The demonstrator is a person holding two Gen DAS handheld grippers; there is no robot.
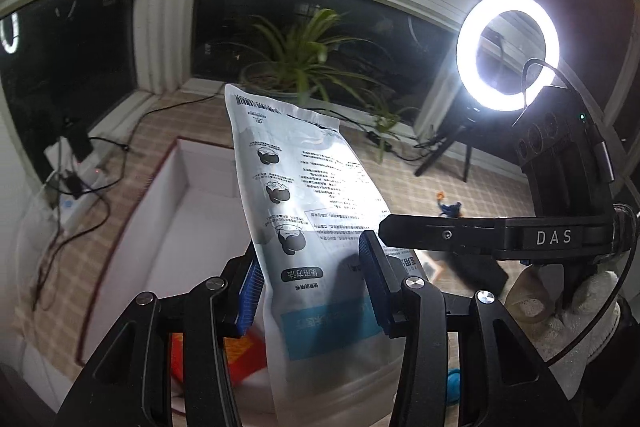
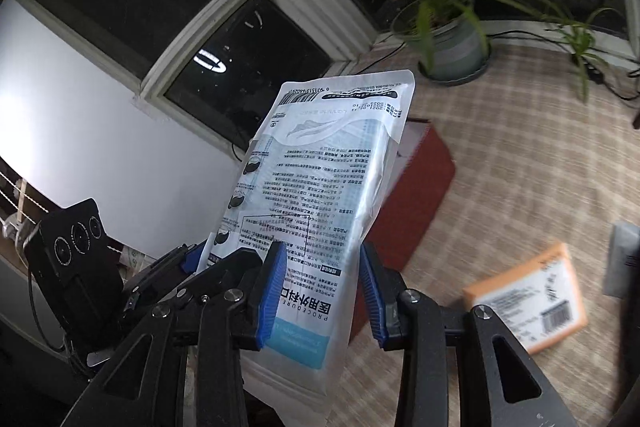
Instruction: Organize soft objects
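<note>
left hand-held gripper (image 1: 312,283): blue pads clamped on mask pack (image 1: 308,211), held up
right hand-held gripper (image 2: 322,291): gripping same mask pack (image 2: 320,187)
pack location: in air, above open box (image 1: 192,195)
floor: orange packet (image 2: 528,303)

1. The soft translucent plastic mask packet (image 2: 316,195) is silvery white with black print, a barcode and a light-blue band.
2. The gripper pads (image 1: 250,291) are ribbed blue on black fingers.
3. The open cardboard box (image 1: 188,195) is white inside, dark red outside.
4. The tiled floor (image 2: 520,155) shows a beige checked pattern.
5. The flat orange parcel (image 2: 528,299) carries a white label.
</note>
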